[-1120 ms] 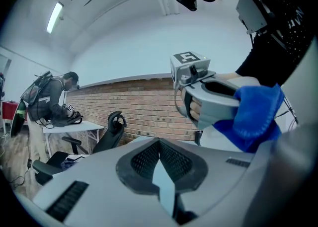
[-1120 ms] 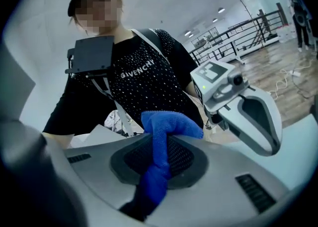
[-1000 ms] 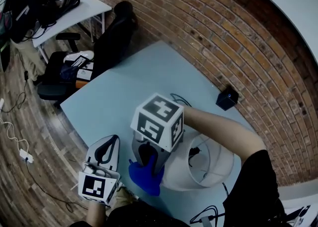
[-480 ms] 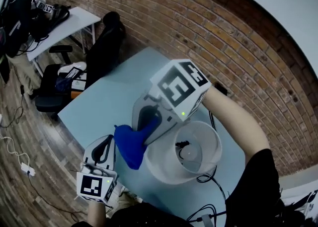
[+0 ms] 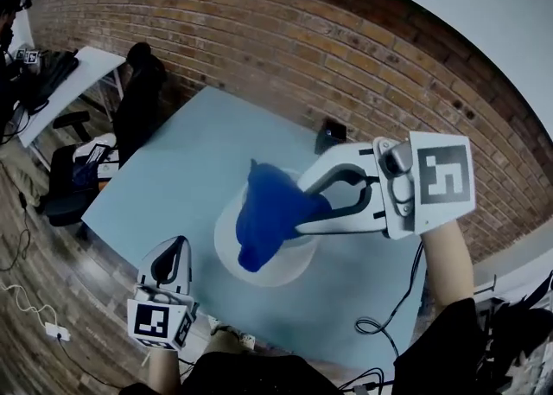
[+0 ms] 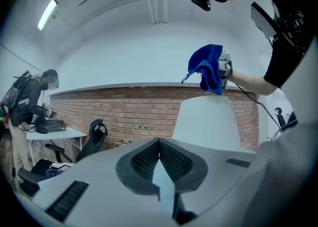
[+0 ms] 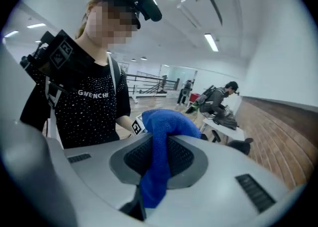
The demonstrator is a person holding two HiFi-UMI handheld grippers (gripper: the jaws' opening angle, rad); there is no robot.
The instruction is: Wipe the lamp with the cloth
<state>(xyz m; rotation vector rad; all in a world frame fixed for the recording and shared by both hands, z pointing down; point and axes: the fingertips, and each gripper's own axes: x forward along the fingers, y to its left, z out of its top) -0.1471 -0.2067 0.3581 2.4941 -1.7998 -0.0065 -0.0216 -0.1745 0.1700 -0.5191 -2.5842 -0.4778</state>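
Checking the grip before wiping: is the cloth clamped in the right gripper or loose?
Clamped: the right gripper has its jaws shut on the blue cloth, which bunches out between them.

The cloth, deep blue and bunched, is hanging in the middle of the head view. The jaws of the right gripper are clamping its right-hand end. Its loose folds are draping over the top of the lamp, which is standing upright just below frame centre. The lamp is showing a plain white conical shade, wider at the base. In the left gripper view, at upper right, the cloth's lowest fold is meeting the shade's top edge.
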